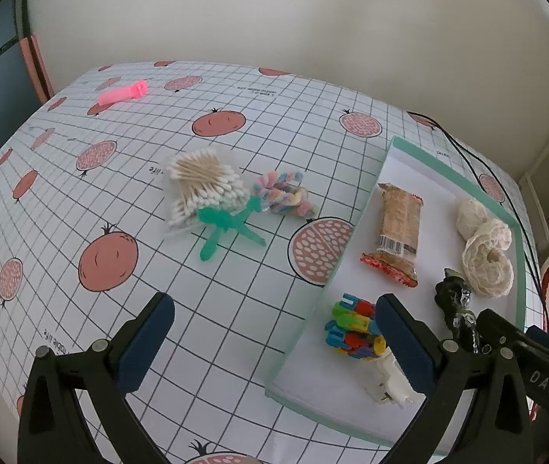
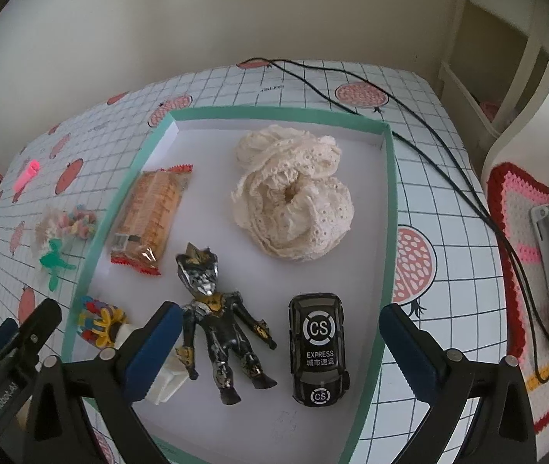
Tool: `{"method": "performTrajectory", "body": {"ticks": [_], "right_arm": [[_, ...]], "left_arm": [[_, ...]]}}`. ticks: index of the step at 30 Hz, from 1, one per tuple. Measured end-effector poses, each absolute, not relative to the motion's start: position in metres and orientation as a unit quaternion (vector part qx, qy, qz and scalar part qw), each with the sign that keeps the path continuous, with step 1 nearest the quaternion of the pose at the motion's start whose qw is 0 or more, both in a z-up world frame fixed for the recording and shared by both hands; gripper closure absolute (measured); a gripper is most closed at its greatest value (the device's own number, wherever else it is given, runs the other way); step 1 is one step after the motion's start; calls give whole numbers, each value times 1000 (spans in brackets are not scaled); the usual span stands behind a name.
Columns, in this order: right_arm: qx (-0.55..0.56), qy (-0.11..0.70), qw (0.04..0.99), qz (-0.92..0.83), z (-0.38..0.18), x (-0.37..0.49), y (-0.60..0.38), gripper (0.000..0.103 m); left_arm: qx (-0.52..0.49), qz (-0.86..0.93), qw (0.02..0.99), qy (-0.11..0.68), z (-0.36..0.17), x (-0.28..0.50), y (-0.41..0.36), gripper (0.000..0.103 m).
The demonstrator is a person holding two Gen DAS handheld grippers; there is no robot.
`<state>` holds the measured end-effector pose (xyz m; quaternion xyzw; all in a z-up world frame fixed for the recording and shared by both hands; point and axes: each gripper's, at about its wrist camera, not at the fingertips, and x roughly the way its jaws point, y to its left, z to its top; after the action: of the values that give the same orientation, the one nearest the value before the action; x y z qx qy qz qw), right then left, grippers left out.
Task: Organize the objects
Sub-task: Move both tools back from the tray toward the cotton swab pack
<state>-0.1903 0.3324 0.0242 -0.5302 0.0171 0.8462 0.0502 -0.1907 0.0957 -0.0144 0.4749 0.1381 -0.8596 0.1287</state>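
Two wide-open, empty claws, left and right, over glossy black-and-gold toy figure in tray

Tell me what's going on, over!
Left gripper open, empty, over table edge of tray. Right gripper open, empty, above figure and car in tray. Swabs, candy, green picks, pink clip not yet in. Nothing blocking.

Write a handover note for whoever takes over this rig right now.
Left gripper: open, empty, above the tray's near-left edge. Right gripper: open, empty, over the tray.
In the tray: snack bar, lace, figure, toy car, coloured clips.
Left on the table: cotton swabs, candy, green picks, pink clip.
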Motion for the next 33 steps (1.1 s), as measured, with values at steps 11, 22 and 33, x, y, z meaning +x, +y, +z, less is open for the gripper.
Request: {"method": "performTrajectory", "body": {"ticks": [11, 22, 33], "right_arm": [[-472, 45, 14, 880, 67, -197, 300, 0], [-462, 46, -37, 885, 68, -211, 238, 0], [-474, 44, -79, 876, 45, -225, 176, 0]], "left_arm": [[425, -881, 120, 168, 25, -198, 37, 0], [386, -893, 139, 183, 35, -189, -40, 0], [376, -896, 139, 192, 31, -188, -82, 0]]}}
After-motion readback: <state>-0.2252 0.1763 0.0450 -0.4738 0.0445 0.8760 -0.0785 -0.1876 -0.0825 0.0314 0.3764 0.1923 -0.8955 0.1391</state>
